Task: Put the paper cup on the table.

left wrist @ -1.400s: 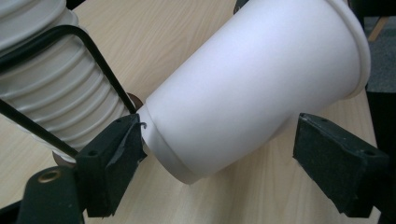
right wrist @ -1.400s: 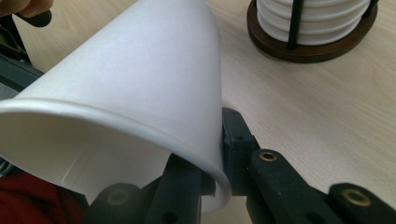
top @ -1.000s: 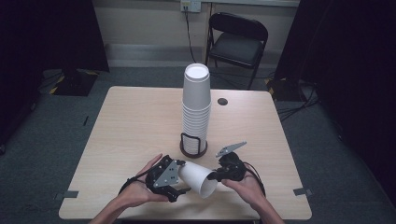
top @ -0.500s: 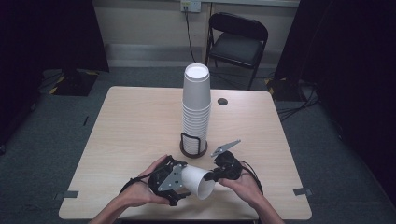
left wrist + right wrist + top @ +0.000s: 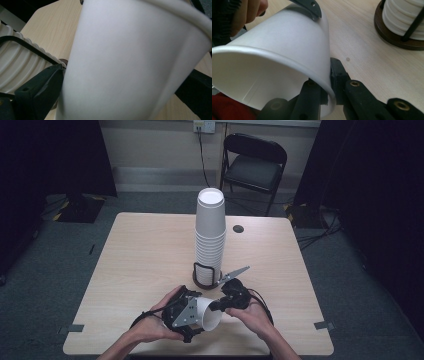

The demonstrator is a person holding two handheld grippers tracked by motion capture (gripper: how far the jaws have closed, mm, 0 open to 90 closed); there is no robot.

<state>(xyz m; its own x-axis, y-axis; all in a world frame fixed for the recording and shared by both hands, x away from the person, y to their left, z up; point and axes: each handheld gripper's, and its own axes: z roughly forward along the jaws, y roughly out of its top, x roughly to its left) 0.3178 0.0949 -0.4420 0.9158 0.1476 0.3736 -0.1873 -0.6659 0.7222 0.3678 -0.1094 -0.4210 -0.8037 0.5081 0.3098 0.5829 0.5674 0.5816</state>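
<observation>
A single white paper cup [image 5: 210, 316] lies on its side just above the near edge of the wooden table [image 5: 145, 255], held between the two hands, its open mouth turned toward the person. The right gripper [image 5: 220, 304] is clamped tight on the cup's rim: in the right gripper view one jaw sits inside the mouth and the other outside, pinching the rolled lip [image 5: 329, 86] between them. The left gripper [image 5: 192, 317] sits around the cup's closed end; its jaws have just been opening and now stand wide. In the left gripper view the cup [image 5: 130, 60] lies between the two black jaws, with the left-hand one close beside the wall; whether either pad touches it cannot be told from the blurred edge. The left hand [image 5: 150, 327] and right hand [image 5: 252, 315] come in from the near edge, cables trailing over the wrists. Just beyond the grippers, near the table's middle, a tall stack of white cups [image 5: 210, 232] stands upright in a dark round holder [image 5: 206, 276] with wire uprights. A small dark disc [image 5: 238, 228] lies on the table beside the stack, toward the far right. A black folding chair [image 5: 252, 162] stands on the floor beyond the table.
</observation>
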